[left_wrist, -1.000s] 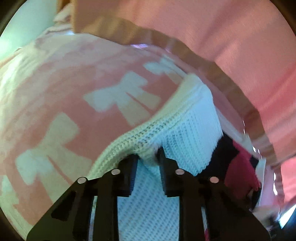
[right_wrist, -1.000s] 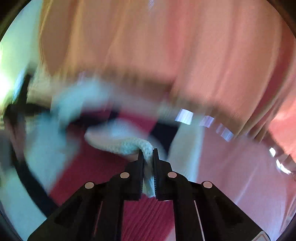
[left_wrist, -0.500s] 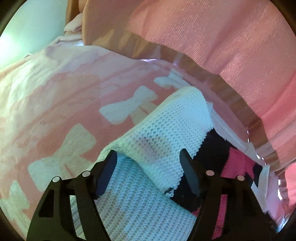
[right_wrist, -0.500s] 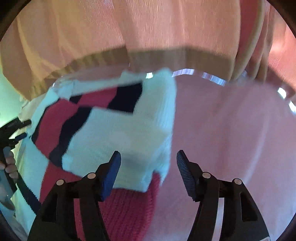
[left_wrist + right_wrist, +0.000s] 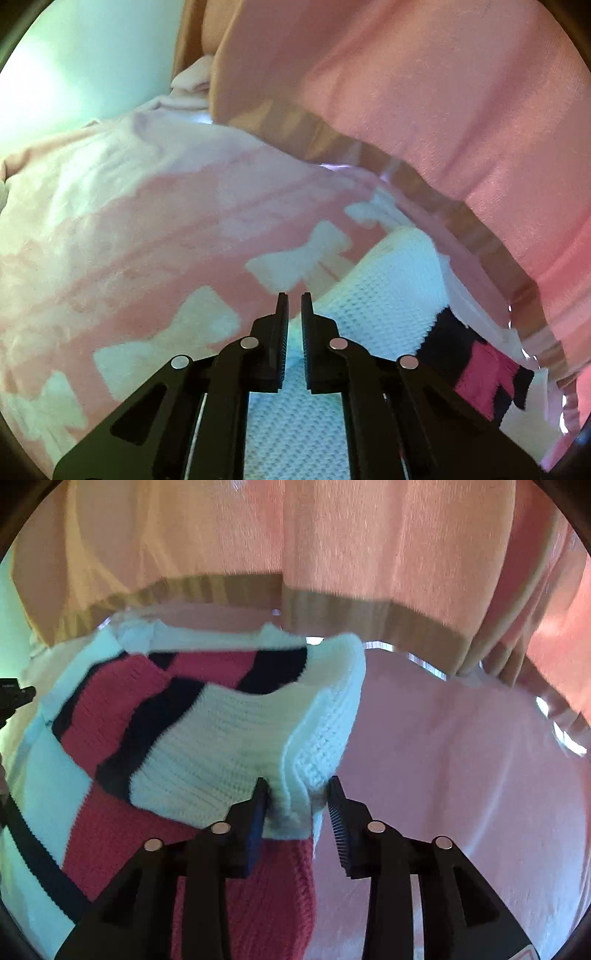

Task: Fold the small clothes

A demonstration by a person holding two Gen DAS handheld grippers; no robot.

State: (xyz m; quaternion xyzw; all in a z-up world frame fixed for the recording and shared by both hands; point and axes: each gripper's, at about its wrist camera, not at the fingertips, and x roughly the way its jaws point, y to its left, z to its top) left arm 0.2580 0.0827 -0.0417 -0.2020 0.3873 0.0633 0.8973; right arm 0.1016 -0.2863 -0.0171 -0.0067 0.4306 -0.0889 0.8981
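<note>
A small knitted sweater (image 5: 207, 746), white with red and dark navy stripes, lies folded on a pink blanket. In the left wrist view its white knit (image 5: 384, 310) runs under and to the right of my left gripper (image 5: 293, 299), whose jaws are nearly together with nothing between them. My right gripper (image 5: 295, 786) is open, and the folded white corner of the sweater sits loose between its fingers (image 5: 338, 805). The left gripper's black tip (image 5: 14, 698) shows at the left edge of the right wrist view.
The pink blanket with white bow prints (image 5: 147, 236) covers the surface to the left; plain pink cover (image 5: 461, 768) lies to the right. A pink curtain with a tan hem (image 5: 332, 554) hangs close behind. A pale wall (image 5: 74, 66) is at far left.
Both grippers let go of the sweater's fold and opened. The left gripper has since closed empty and drawn back; the right has moved in around the folded corner.
</note>
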